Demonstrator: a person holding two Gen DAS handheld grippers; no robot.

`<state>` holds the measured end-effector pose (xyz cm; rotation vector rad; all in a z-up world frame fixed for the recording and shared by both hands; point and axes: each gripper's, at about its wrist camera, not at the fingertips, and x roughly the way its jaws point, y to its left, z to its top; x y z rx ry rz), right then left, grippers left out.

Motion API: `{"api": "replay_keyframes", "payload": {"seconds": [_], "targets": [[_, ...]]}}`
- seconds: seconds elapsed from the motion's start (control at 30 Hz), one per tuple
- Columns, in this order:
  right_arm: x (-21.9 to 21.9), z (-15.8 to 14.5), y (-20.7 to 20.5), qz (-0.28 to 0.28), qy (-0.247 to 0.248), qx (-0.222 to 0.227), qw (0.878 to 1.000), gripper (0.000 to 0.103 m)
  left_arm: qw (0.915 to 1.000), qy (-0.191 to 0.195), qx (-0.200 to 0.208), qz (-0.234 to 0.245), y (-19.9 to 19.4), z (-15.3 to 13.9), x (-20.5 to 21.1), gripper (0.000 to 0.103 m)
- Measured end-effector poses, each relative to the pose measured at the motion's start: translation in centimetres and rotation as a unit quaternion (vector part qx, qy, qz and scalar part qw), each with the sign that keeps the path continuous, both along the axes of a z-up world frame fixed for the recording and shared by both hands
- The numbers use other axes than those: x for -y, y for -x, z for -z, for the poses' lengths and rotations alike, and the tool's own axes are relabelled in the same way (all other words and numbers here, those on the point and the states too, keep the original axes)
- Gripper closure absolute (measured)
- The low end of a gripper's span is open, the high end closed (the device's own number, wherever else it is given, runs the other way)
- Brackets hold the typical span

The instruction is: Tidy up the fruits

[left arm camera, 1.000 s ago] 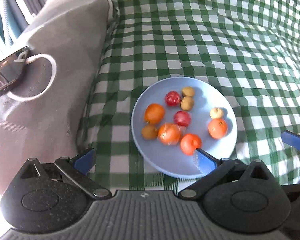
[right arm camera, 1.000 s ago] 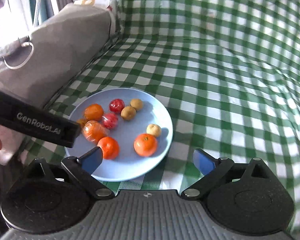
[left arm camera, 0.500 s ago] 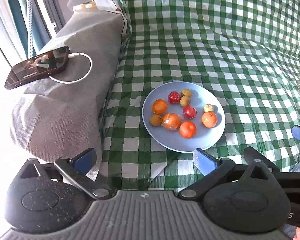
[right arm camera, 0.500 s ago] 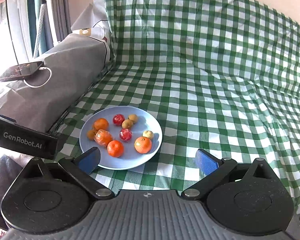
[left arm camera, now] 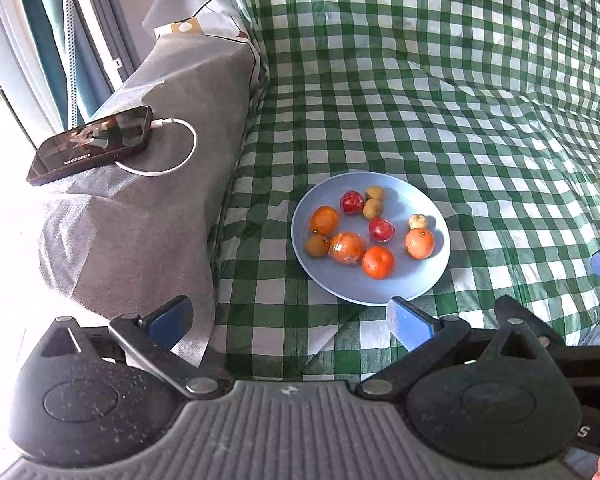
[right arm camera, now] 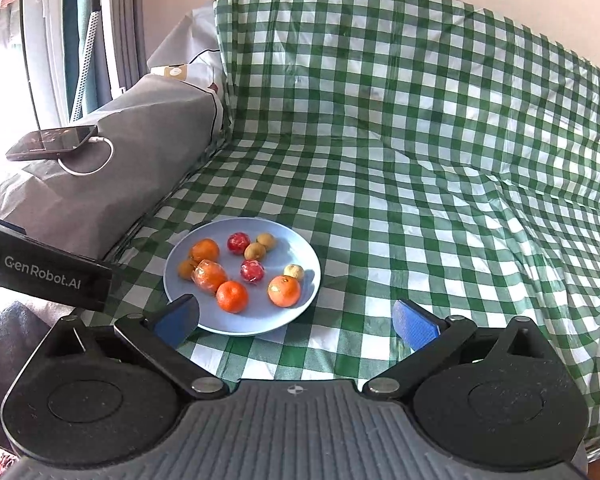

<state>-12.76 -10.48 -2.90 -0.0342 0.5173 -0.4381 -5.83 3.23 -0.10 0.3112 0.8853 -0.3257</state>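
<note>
A light blue plate (left arm camera: 388, 292) (right arm camera: 288, 236) lies on the green checked cloth and holds several fruits: oranges (left arm camera: 419, 243) (right arm camera: 284, 290), one wrapped in clear film (left arm camera: 346, 247) (right arm camera: 209, 276), two red fruits (left arm camera: 381, 229) (right arm camera: 252, 271), and small brown ones (left arm camera: 374, 208) (right arm camera: 255, 251). My left gripper (left arm camera: 288, 320) is open and empty, held back from the plate's near rim. My right gripper (right arm camera: 296, 320) is open and empty too, hovering just short of the plate.
The checked cloth (right arm camera: 420, 200) covers a sofa seat and its backrest. A grey armrest (left arm camera: 140, 220) on the left carries a phone (left arm camera: 90, 144) with a white cable (left arm camera: 176, 152). The left gripper's body (right arm camera: 44, 268) crosses the right wrist view's left edge.
Both grippers have drawn back and up from the plate, which looks smaller now. The phone and the backrest have come into view. The fruits have not moved.
</note>
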Motion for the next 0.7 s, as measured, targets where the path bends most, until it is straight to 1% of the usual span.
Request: {"api": "replay_keyframes", "payload": {"seconds": [0.7], "targets": [[0.53, -0.15, -0.18, 0.008, 0.000, 0.000, 1.000, 0.001, 1.0000, -0.004, -0.005, -0.001, -0.39, 0.39, 0.01, 0.000]]}}
